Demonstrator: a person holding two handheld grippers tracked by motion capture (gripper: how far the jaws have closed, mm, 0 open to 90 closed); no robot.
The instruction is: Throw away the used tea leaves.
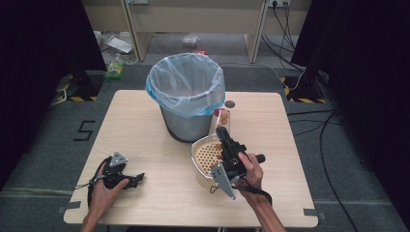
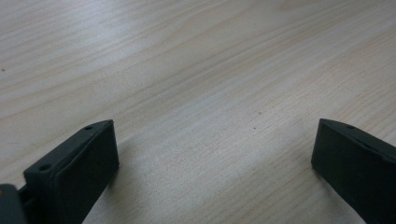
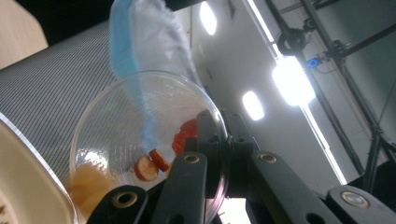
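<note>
A clear plastic cup (image 1: 224, 116) lies tilted on its side above the far rim of a cream strainer bowl (image 1: 196, 151). My right gripper (image 1: 223, 130) is shut on the cup's rim. In the right gripper view my right gripper (image 3: 217, 127) pinches the cup (image 3: 116, 121) wall; red and pale fruit slices (image 3: 154, 164) and brownish liquid sit low in it. My left gripper (image 1: 140, 178) rests on the table (image 1: 145, 121) at the front left, open. Its jaws (image 2: 215, 140) stand wide apart over bare wood (image 2: 187, 56).
A grey mesh bin (image 1: 186, 121) lined with a blue bag (image 1: 186, 82) stands at the table's middle back, just left of the cup. In the right gripper view the bin wall (image 3: 51, 93) and bag (image 3: 140, 37) are close behind the cup. A dark round mark (image 1: 230, 104) sits behind the cup.
</note>
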